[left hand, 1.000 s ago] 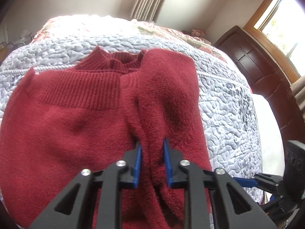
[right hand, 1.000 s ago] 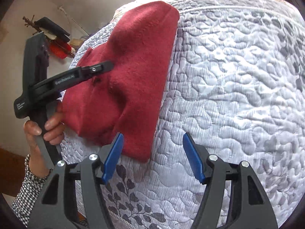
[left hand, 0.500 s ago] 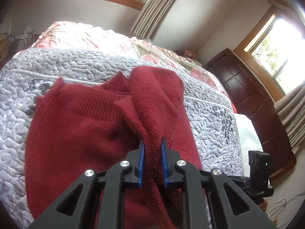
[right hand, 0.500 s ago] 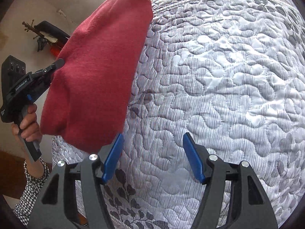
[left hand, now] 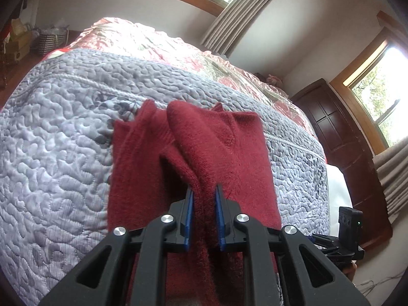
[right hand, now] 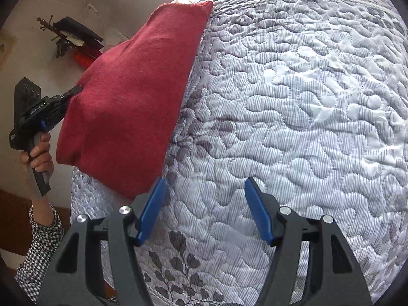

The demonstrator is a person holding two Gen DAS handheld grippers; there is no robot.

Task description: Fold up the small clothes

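Garment: a dark red knitted sweater (left hand: 224,150) with a ribbed collar, partly folded over itself, lies on the bed with its near part lifted off the cover.
Where it sits: toward the near edge of the pale grey quilted bedspread (left hand: 56,137) with a dark leaf print; in the right wrist view the red cloth (right hand: 132,102) rises from the quilt (right hand: 293,107) as a raised flap.
Left gripper (left hand: 204,204): its blue-padded black fingers are pressed together on a thick fold of the sweater, which runs between the pads and hangs below them.
Left gripper seen from the right (right hand: 74,91): its tip meets the left edge of the raised red flap; a hand (right hand: 38,153) with a black-and-white checked sleeve (right hand: 43,239) grips the handle.
Right gripper (right hand: 204,193): fingers spread wide, nothing between them, poised over bare quilt just beside the lower edge of the sweater; the left blue pad (right hand: 153,211) is close to the cloth, but contact cannot be told.
Room: beige curtains (left hand: 237,12), a wood-framed window (left hand: 377,81), a dark wooden cabinet (left hand: 339,137) beside the bed, a pink floral cover (left hand: 158,43) further up.
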